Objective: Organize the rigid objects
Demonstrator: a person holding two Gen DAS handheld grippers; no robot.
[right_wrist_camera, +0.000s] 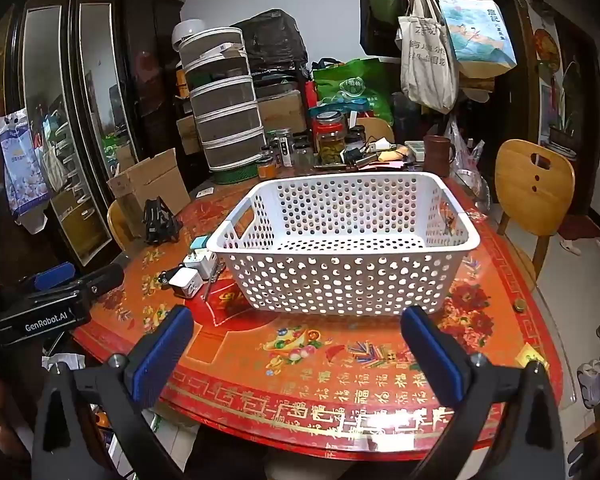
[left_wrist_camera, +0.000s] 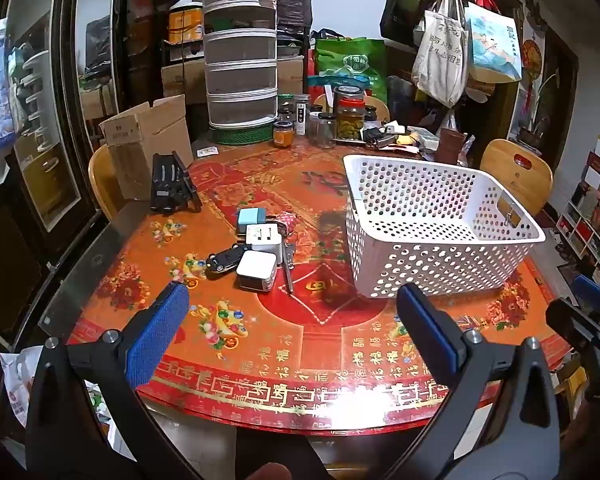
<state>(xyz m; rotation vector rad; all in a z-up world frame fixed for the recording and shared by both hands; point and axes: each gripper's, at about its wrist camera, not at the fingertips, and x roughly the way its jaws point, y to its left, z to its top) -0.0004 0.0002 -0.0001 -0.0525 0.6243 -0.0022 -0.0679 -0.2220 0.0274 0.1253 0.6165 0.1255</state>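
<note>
A white perforated basket (left_wrist_camera: 440, 236) stands empty on the red round table (left_wrist_camera: 300, 360); it also shows in the right wrist view (right_wrist_camera: 340, 276). Left of it lies a cluster: two white chargers (left_wrist_camera: 257, 269) (left_wrist_camera: 263, 238), a light blue cube (left_wrist_camera: 251, 216), a black toy car (left_wrist_camera: 225, 260), a metal rod (left_wrist_camera: 288, 268) and a red dotted item (left_wrist_camera: 287, 220). The cluster also shows in the right wrist view (right_wrist_camera: 192, 276). My left gripper (left_wrist_camera: 292, 292) is open and empty, short of the cluster. My right gripper (right_wrist_camera: 296, 316) is open and empty, before the basket.
A black folding stand (left_wrist_camera: 172, 184) sits at the table's left edge by a cardboard box (left_wrist_camera: 148, 140). Jars (left_wrist_camera: 350, 116) and a stacked mesh food cover (left_wrist_camera: 240, 52) crowd the far side. Wooden chairs (right_wrist_camera: 536, 188) stand around. A coin (right_wrist_camera: 520, 305) lies at the right rim.
</note>
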